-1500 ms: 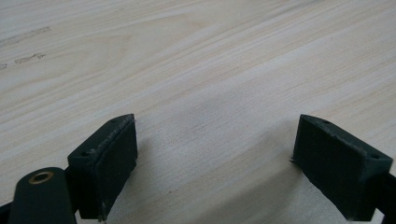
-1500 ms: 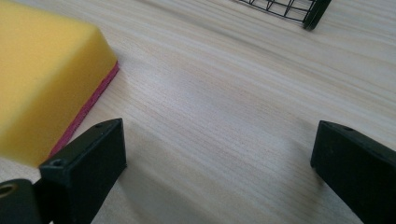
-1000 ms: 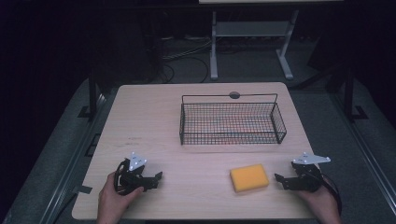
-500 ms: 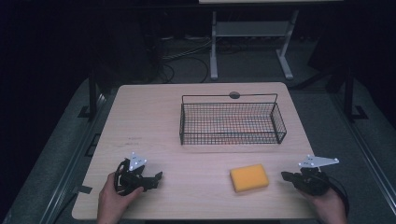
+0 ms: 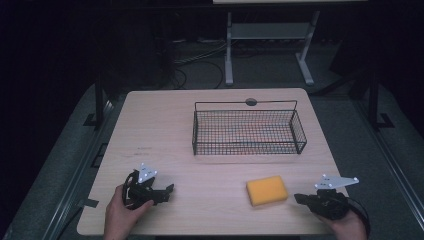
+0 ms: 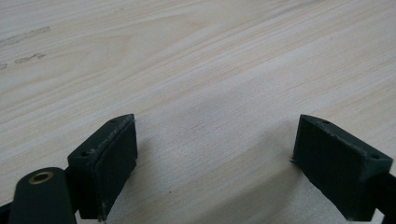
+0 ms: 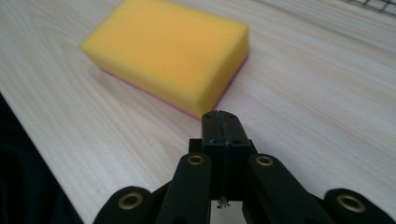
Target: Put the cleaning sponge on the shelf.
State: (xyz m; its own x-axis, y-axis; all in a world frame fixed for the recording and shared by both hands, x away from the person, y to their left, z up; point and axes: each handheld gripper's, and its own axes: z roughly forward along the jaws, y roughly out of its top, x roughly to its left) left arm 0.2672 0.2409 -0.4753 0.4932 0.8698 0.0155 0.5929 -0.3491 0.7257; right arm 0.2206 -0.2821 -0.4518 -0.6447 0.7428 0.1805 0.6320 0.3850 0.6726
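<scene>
A yellow sponge point(image 5: 267, 190) with a thin red underside lies flat on the wooden table, front right of centre; it looks large in the right gripper view point(image 7: 170, 49). My right gripper point(image 5: 300, 199) rests just right of it, jaws pressed together with nothing between them point(image 7: 223, 122), tips pointing at the sponge's near corner without touching it. My left gripper point(image 5: 168, 190) sits at the front left of the table, held by a hand. Its jaws stand wide apart over bare wood point(image 6: 212, 154).
A black wire basket point(image 5: 248, 131) stands at the back middle of the table point(image 5: 150, 130), with nothing visible inside. A small dark round disc point(image 5: 251, 102) lies behind it by the far edge. A metal stand point(image 5: 270, 32) and cables lie on the floor beyond.
The right gripper has slid a little right and toward the front edge, away from the sponge. The left gripper and the sponge have not moved.
</scene>
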